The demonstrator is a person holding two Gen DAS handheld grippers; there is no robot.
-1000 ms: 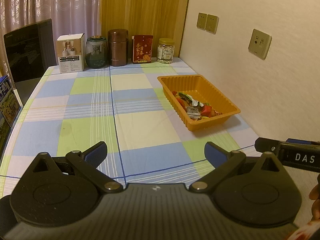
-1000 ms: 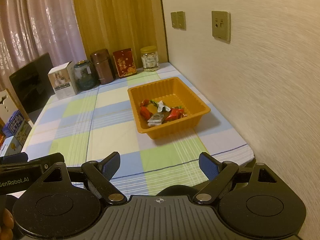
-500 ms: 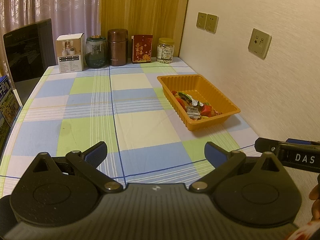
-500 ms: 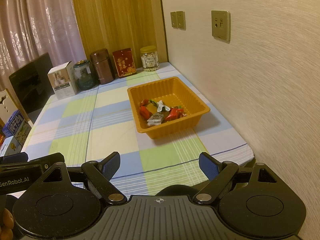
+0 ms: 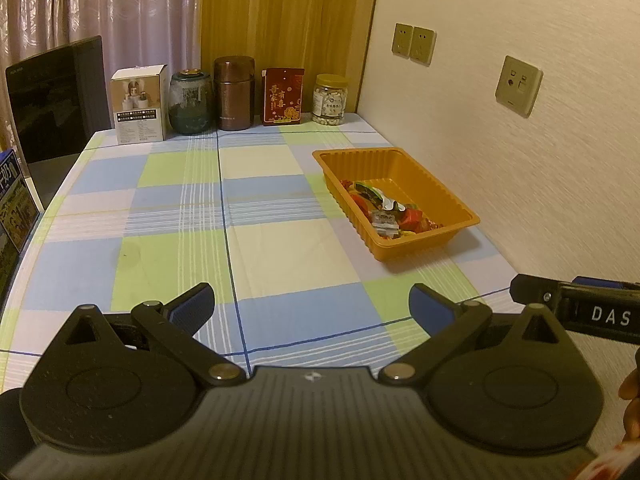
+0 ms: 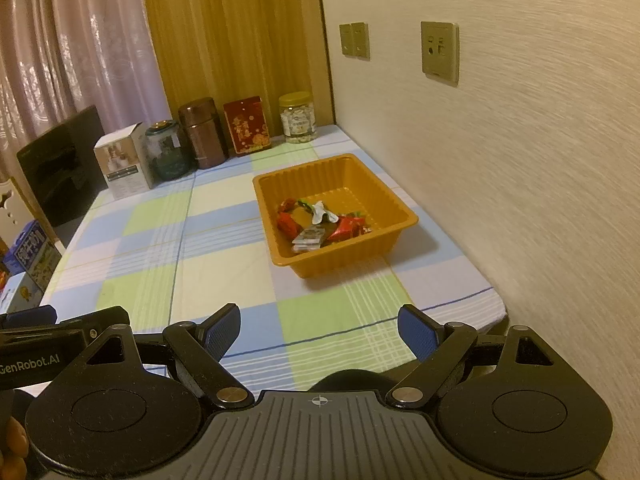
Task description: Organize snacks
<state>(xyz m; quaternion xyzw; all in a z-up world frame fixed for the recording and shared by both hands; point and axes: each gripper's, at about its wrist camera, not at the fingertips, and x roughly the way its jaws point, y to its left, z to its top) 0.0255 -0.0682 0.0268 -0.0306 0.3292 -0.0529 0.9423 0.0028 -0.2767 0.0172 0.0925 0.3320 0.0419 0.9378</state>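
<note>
Left wrist view: nothing is seen to have changed since a moment ago. The left gripper [image 5: 311, 303] and right gripper [image 6: 319, 333] are held wide apart and empty. The wrapped snacks [image 5: 386, 213] are piled in the orange tray [image 5: 434, 242], far right by the wall, so tidying looks done.

Home dining nook: checked tablecloth [image 5: 280, 264], curtains [image 5: 100, 8], jars [image 5: 329, 99] w/ snack tray [image 5: 424, 240].
</note>
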